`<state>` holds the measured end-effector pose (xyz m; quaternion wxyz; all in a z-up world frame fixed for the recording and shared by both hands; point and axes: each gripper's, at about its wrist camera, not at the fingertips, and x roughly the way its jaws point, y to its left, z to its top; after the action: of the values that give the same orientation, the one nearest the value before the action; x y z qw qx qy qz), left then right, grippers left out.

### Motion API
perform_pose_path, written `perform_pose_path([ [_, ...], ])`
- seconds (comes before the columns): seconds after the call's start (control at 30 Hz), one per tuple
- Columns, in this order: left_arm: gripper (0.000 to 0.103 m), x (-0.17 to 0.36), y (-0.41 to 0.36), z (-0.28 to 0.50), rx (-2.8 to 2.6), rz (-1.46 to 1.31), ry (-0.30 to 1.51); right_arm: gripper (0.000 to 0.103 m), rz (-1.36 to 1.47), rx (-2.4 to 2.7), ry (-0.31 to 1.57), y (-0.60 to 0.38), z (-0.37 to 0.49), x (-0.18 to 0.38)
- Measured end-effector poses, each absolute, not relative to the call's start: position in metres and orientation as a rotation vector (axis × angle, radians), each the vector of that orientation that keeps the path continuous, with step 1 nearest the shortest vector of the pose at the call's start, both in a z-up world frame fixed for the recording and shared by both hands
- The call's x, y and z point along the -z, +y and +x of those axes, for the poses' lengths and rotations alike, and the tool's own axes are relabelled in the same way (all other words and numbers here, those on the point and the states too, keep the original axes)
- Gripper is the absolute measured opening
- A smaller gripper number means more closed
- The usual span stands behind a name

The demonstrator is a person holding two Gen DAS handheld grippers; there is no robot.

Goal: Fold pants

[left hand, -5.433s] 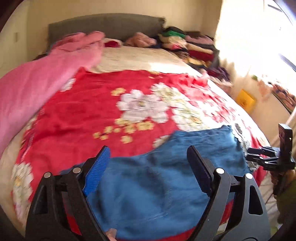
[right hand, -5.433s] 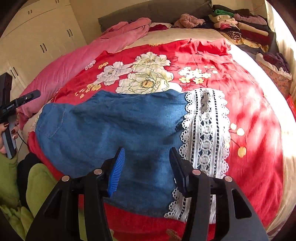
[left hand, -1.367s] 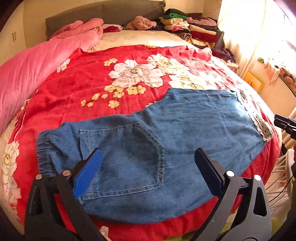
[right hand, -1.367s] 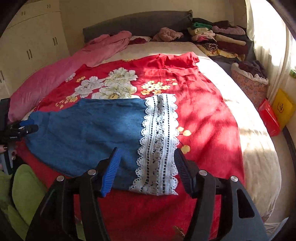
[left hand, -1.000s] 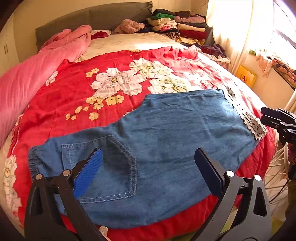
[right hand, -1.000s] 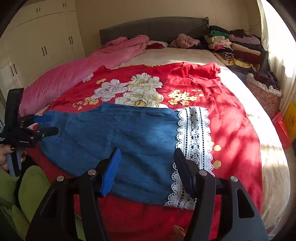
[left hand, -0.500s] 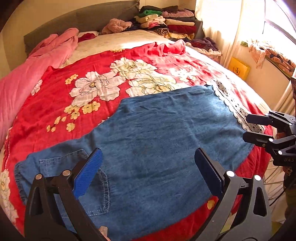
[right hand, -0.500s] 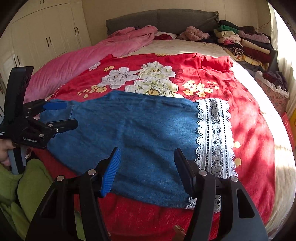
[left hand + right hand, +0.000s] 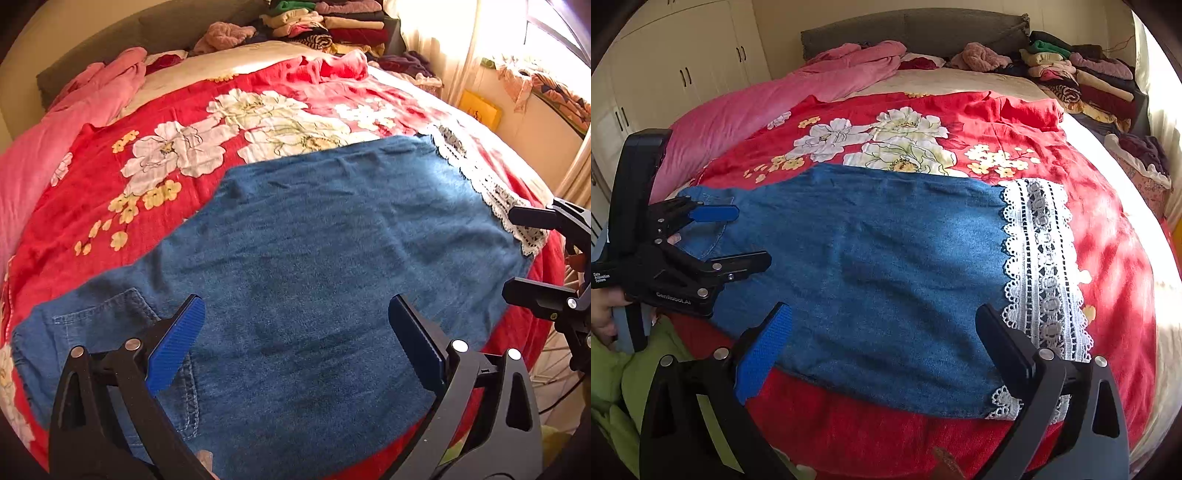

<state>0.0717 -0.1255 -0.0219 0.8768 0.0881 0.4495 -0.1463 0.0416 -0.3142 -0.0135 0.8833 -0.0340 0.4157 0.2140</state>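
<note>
The blue denim pants with a white lace cuff band (image 9: pixel 871 280) lay spread flat across the red quilt printed with white and yellow flowers (image 9: pixel 1015 122), waist and back pocket toward the person's left, lace hem toward the right, their near edge close to the edge of the bed.

The left gripper (image 9: pixel 295 332) hung over the pocket end with its jaws spread wide and nothing between them. The right gripper (image 9: pixel 882 339) hung over the near hem, its jaws opening, with only air between them and the denim lying below.

The likeliest trouble looked to be in the pickup. The denim lay smooth against the quilt, so a finger pressed down too deep could pinch the red cover together with the pants and drag both up. If the pants were already doubled, a shallow bite might catch only the top layer, and the fold would then come apart and skew. The openwork lace could snag on a finger pad (image 9: pixel 764 363) or stretch if taken alone. With the near edge so close to the edge of the bed, a careless pull toward the person might slide the pants off. Unequal lifts by the two hands would leave a crooked crease.
</note>
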Motion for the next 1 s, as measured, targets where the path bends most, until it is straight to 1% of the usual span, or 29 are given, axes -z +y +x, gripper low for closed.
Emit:
perform_pose_path([
  [0.17, 0.093, 0.047, -0.126, 0.08, 0.288, 0.22, 1.006, 0.098, -0.088, -0.36, 0.98, -0.326, 0.054, 0.044],
  [0.27, 0.094, 0.052, -0.124, 0.082, 0.294, 0.212, 1.012, 0.098, -0.088, -0.374, 0.964, -0.328, 0.051, 0.047],
  [0.5, 0.094, 0.035, -0.123, 0.075, 0.302, 0.189, 0.977, 0.098, 0.03, -0.382, 0.907, -0.348, 0.042, 0.024],
  [0.83, 0.094, 0.002, -0.122, 0.079, 0.315, 0.132, 0.931, 0.098, 0.084, -0.29, 0.814, -0.39, 0.031, -0.01],
  [1.0, 0.094, -0.011, -0.137, 0.084, 0.338, 0.156, 0.912, 0.098, 0.105, -0.252, 0.776, -0.41, 0.025, -0.022],
])
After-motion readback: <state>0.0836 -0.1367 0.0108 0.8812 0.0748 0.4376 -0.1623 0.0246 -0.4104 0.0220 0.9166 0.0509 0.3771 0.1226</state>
